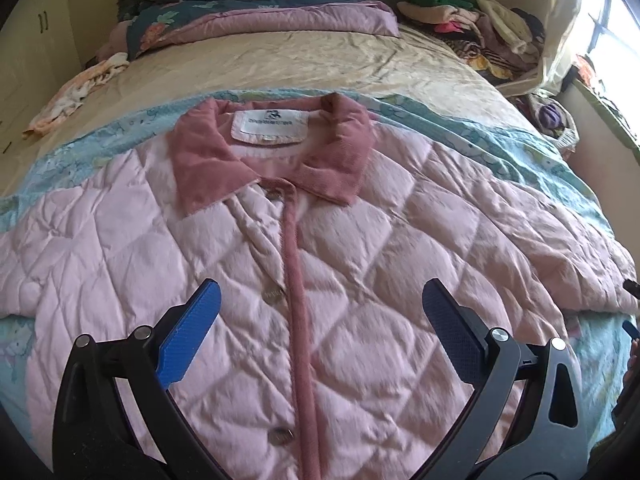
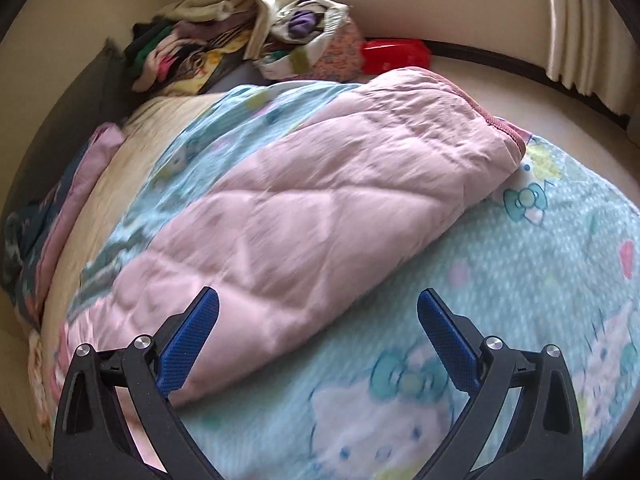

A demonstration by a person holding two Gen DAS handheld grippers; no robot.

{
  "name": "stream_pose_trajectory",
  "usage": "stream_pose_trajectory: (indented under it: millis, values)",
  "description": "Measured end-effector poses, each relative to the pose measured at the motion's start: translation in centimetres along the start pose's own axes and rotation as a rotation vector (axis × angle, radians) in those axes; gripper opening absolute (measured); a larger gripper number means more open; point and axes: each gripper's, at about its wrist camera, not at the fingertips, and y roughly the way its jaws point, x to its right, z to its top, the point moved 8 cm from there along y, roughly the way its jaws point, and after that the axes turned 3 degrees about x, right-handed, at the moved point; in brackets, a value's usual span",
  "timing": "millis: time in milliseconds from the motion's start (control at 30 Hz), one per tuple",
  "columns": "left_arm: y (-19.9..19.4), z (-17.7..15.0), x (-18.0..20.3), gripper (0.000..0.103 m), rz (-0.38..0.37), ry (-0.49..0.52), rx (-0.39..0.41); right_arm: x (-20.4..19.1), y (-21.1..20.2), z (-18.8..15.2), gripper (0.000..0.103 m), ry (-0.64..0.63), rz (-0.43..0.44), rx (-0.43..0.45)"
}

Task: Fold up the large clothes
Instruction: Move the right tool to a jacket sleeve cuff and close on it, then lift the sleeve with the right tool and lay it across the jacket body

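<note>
A pink quilted jacket (image 1: 360, 260) lies face up on a light blue cartoon blanket (image 1: 520, 152) on the bed. It has a dusty-rose collar (image 1: 200, 160), a rose placket and metal buttons. My left gripper (image 1: 320, 308) is open and empty, hovering over the jacket's chest. In the right wrist view one sleeve of the jacket (image 2: 320, 200) stretches toward its rose cuff (image 2: 508, 132). My right gripper (image 2: 318, 312) is open and empty, just above the sleeve's lower edge and the blanket (image 2: 520, 280).
A folded floral quilt (image 1: 248, 16) lies at the head of the bed. A heap of clothes (image 1: 480, 28) sits at the far right corner by the window. A crumpled cloth (image 1: 80, 92) lies at the left. A red object (image 2: 396, 56) sits on the floor.
</note>
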Motion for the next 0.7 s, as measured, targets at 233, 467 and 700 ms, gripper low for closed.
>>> stream_pose_trajectory:
  millis: [233, 467, 700]
  values:
    - [1.4, 1.1, -1.9, 0.095, 0.030, -0.028, -0.014, 3.2, 2.9, 3.4, 0.099, 0.186, 0.019, 0.027]
    - [1.7, 1.1, -3.6, 0.095, 0.043, -0.052, -0.028, 4.5, 3.6, 6.1, 0.058, 0.224, 0.026, 0.090]
    - [-0.4, 2.1, -3.9, 0.095, 0.032, -0.050, 0.003, -0.3, -0.8, 7.7, 0.023, 0.051, 0.136, 0.201]
